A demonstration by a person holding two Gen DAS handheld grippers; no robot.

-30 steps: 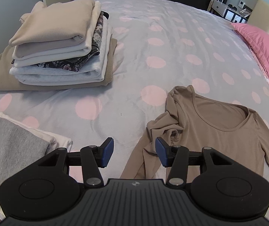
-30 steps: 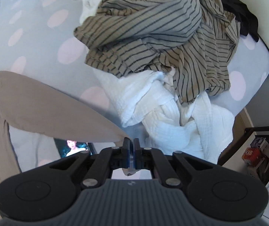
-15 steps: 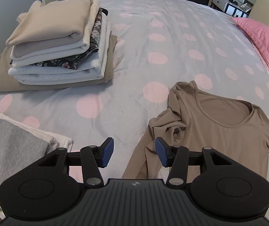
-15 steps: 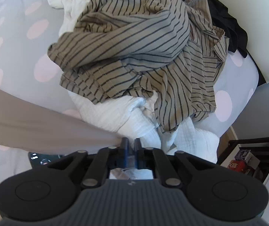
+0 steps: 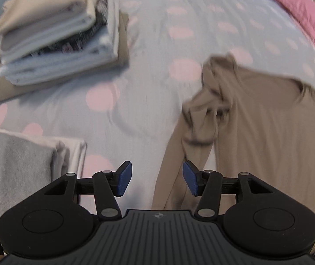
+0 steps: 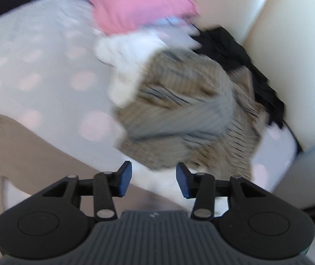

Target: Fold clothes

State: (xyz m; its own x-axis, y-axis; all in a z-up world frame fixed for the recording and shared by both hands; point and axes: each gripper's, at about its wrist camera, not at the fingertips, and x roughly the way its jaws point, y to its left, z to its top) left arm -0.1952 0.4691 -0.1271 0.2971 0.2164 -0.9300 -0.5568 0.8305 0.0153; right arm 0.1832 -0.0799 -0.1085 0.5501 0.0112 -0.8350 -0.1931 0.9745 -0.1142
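A brown long-sleeved top [image 5: 267, 121] lies flat on the dotted bed cover [image 5: 157, 44], its left sleeve [image 5: 201, 119] bunched and trailing down toward me. My left gripper [image 5: 157, 180] hovers low over that sleeve's lower end. Its jaws are opening a little and nothing is pressed between the blue pads. In the right wrist view the top [image 6: 25, 154] fills the lower left. My right gripper [image 6: 154, 180] is above its right sleeve, jaws opening, with no cloth between the pads. Both views are blurred by motion.
A stack of folded clothes [image 5: 53, 35] sits at the far left, and a folded grey garment [image 5: 14, 165] lies near left. A pile with a striped shirt [image 6: 190, 114], white cloth [image 6: 124, 50] and black cloth [image 6: 234, 50] lies by the cream headboard [image 6: 278, 44]. A pink pillow [image 6: 135, 6] lies beyond.
My right gripper went from shut at the brown sleeve's end to open, letting it go, and rose and swung toward the pillow. My left gripper sank closer to the bed.
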